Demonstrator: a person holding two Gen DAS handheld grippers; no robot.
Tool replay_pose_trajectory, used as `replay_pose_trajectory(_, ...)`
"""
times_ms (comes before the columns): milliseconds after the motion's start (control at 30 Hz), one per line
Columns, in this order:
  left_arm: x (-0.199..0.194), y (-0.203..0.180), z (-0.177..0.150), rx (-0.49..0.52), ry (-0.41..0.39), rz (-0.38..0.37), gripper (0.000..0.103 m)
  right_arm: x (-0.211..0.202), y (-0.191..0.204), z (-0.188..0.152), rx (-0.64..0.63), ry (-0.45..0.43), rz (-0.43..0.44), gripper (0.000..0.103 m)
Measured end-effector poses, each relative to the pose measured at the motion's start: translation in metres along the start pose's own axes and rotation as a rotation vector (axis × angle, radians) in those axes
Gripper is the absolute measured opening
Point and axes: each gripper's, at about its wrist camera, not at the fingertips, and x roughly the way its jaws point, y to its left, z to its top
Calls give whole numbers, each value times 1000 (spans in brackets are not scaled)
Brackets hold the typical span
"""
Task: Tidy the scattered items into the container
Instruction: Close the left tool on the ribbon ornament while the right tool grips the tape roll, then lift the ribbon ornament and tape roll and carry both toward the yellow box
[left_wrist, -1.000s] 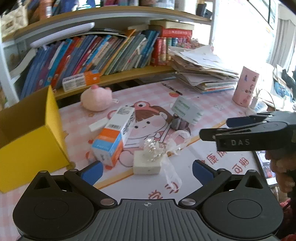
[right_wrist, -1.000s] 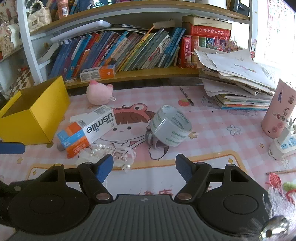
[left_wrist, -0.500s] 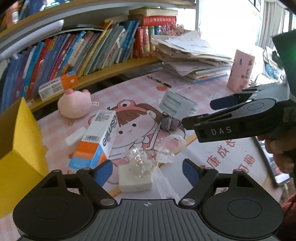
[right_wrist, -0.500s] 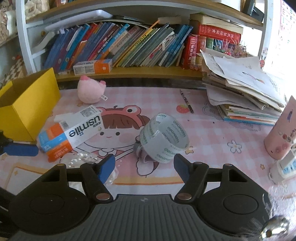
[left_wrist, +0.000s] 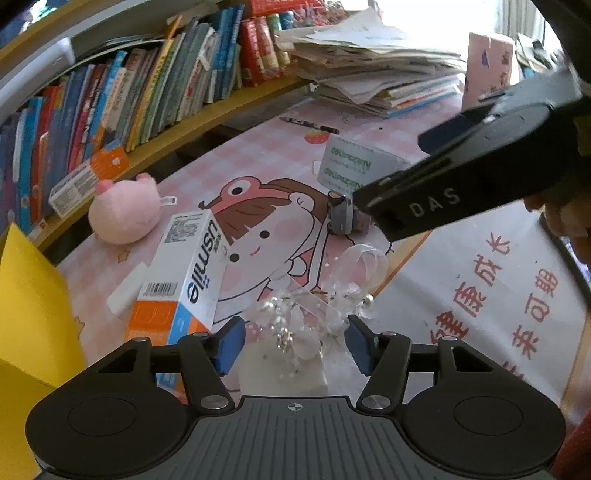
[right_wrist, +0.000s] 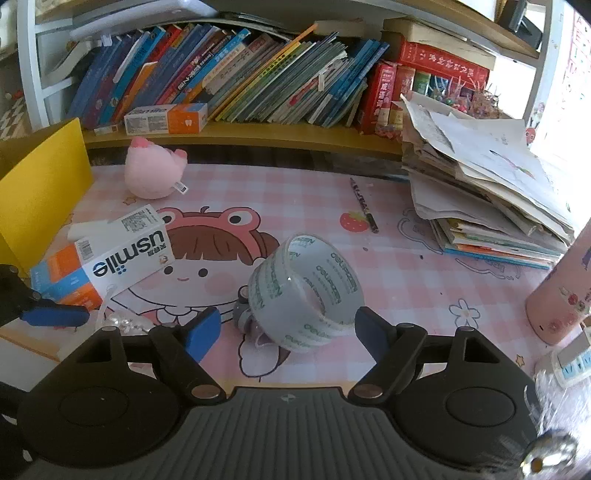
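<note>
Left wrist: our left hand-held gripper (left_wrist: 293, 345) hangs open around the beaded hair ornament (left_wrist: 306, 325) atop a white block (left_wrist: 284, 373) on the table (left_wrist: 461, 266).
Risk: we judge its ribbon could snag the usmile box (left_wrist: 192, 273), whose long axis runs away from us.
Right wrist: our right hand-held gripper (right_wrist: 288, 328) gapes around the tilted tape roll (right_wrist: 306, 291), hole facing up-left; it may roll off. The yellow box (right_wrist: 40, 192) sits far left.
</note>
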Motion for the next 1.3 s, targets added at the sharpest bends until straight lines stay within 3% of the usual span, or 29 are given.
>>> replay_pose_trajectory(333, 11, 0, 1, 23, 8, 11, 41, 21, 7, 8, -59, 2, 14, 77)
replay_pose_trajectory(567, 3, 4, 1, 0, -39, 13, 22, 21, 8, 6, -80, -1, 12, 39)
replay_pose_trajectory(800, -10, 4, 1, -20, -80, 1, 19, 4, 8, 4, -70, -36, 36, 12)
replay_pose_trajectory(1300, -74, 21, -14, -160, -210, 37, 19, -50, 18, -4, -36, -101, 83, 10)
